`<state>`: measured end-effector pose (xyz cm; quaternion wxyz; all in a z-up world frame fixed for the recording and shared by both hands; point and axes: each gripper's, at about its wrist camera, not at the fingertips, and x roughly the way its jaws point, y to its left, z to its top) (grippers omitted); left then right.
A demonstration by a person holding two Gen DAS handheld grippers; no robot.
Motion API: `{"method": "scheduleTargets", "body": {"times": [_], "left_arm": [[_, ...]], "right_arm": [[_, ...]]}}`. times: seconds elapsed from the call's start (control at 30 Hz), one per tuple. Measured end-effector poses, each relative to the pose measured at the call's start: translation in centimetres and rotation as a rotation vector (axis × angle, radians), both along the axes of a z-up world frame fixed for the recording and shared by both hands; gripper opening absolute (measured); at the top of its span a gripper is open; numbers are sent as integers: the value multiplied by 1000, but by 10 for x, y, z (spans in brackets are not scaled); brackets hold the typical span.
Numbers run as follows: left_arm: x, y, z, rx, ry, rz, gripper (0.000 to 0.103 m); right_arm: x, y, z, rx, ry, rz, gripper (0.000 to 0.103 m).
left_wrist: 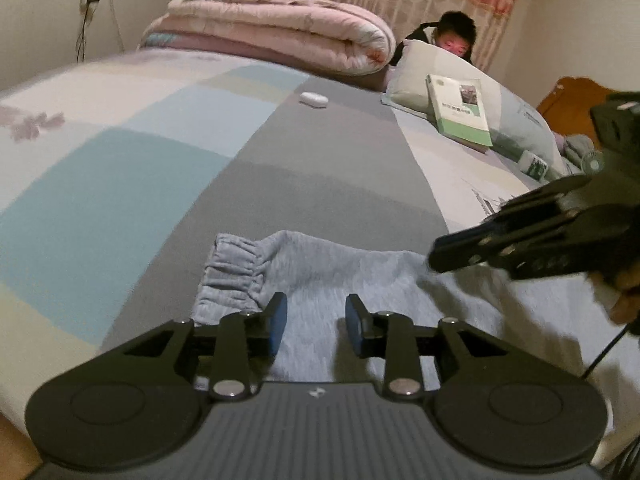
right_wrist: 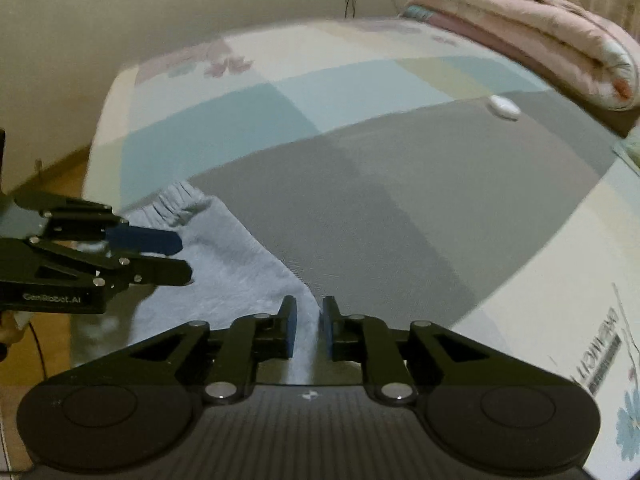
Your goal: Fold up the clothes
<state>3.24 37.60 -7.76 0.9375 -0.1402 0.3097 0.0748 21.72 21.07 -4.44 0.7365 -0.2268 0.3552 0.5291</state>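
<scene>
Near the front edge of the bed (left_wrist: 328, 184), the left claw (left_wrist: 316, 322) is hovering released above the grey sweatpants (left_wrist: 320, 276), its blue pads (left_wrist: 279, 320) standing apart over the cloth beside the elastic cuff (left_wrist: 230, 272). The right claw (right_wrist: 308, 326) is pinching a fold of the sweatpants between nearly closed fingers. The garment is lying on the grey stripe of the patchwork sheet. Farther away, a small white case (left_wrist: 314, 99) is resting mid-bed, a green book (left_wrist: 460, 110) is leaning on a pillow (left_wrist: 416, 64), and a folded pink quilt (left_wrist: 276, 24) is sitting at the far edge.
</scene>
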Motion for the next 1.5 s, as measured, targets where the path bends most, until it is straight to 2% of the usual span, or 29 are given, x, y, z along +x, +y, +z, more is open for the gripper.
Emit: {"method": "scheduleTargets", "body": {"times": [0.13, 0.23, 0.33, 0.4, 0.47, 0.53, 0.63, 0.8, 0.87, 0.97, 1.07, 1.17, 1.27, 1.4, 1.5], "left_arm": [[-18, -2, 12, 53, -2, -30, 37], [-22, -9, 11, 96, 29, -59, 38], [-24, -27, 4, 170, 69, -92, 39], [-26, -34, -4, 172, 101, -103, 45], [-29, -39, -11, 178, 123, -104, 47], [-33, -44, -10, 214, 132, -116, 48], [-28, -48, 0, 234, 153, -131, 49], [-5, -59, 22, 213, 45, -184, 56], [11, -65, 13, 186, 77, -194, 57], [21, -70, -6, 159, 151, -199, 58], [1, -73, -9, 158, 151, -206, 65], [-14, -76, -1, 221, 158, -181, 63], [-21, -81, 4, 242, 123, -204, 67], [-18, -83, 3, 238, 142, -198, 71], [-16, -85, 3, 235, 156, -194, 71]], "right_arm": [[-32, -40, 11, -48, -33, 141, 33], [-55, -68, 4, -125, -79, 187, 35], [-65, -98, -9, -154, -74, 121, 37], [-68, -119, -18, -156, -54, 56, 45], [-72, -141, -26, -135, -23, -11, 50], [-81, -164, -30, -100, -4, -67, 53], [-94, -183, -31, -107, -29, -97, 54], [-87, -190, -31, -80, 20, -165, 55], [-90, -186, -34, -84, 0, -167, 60], [-94, -186, -34, -85, -15, -169, 63], [-95, -193, -34, -68, -5, -179, 64], [-93, -196, -33, -48, 10, -186, 65], [-91, -200, -23, 0, 14, -210, 66], [-83, -223, -8, 32, -9, -306, 68], [-78, -255, -10, -8, -15, -397, 70]]}}
